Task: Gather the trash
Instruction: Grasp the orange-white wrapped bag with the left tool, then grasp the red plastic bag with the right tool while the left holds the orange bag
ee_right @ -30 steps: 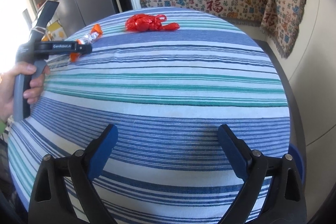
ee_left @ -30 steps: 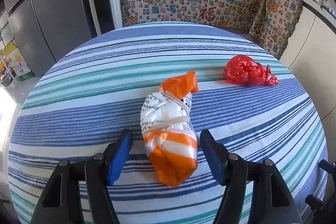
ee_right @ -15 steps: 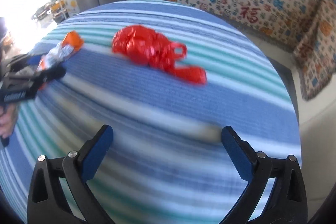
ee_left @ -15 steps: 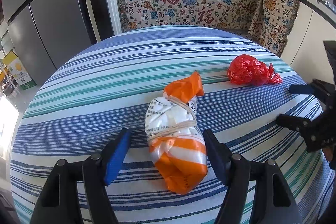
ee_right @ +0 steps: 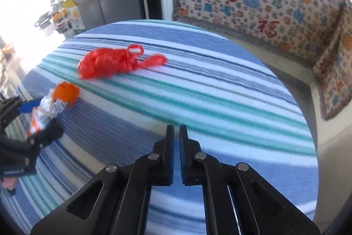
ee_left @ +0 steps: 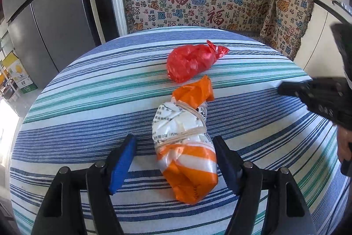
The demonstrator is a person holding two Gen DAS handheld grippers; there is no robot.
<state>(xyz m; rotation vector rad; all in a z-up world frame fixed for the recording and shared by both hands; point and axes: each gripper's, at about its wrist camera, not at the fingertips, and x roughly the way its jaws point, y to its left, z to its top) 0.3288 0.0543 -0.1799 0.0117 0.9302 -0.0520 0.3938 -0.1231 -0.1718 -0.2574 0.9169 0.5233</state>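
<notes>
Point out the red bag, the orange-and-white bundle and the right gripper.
red bag [ee_left: 190, 62], left wrist view, crumpled body.
orange-and-white bundle [ee_left: 183, 142], left wrist view, white middle under the rubber bands.
right gripper [ee_right: 176, 128], right wrist view, between fingertips.

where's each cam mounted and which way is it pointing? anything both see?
Left wrist: on the left tongs, looking down along its fingers at the orange-and-white banded plastic bundle between open jaws; the right tongs show at the right edge.
Right wrist: on the right tongs, jaws shut on nothing, aimed down at the striped tablecloth; the left tongs show at left.
Shared: bundle, knotted red plastic bag, tablecloth.
</notes>
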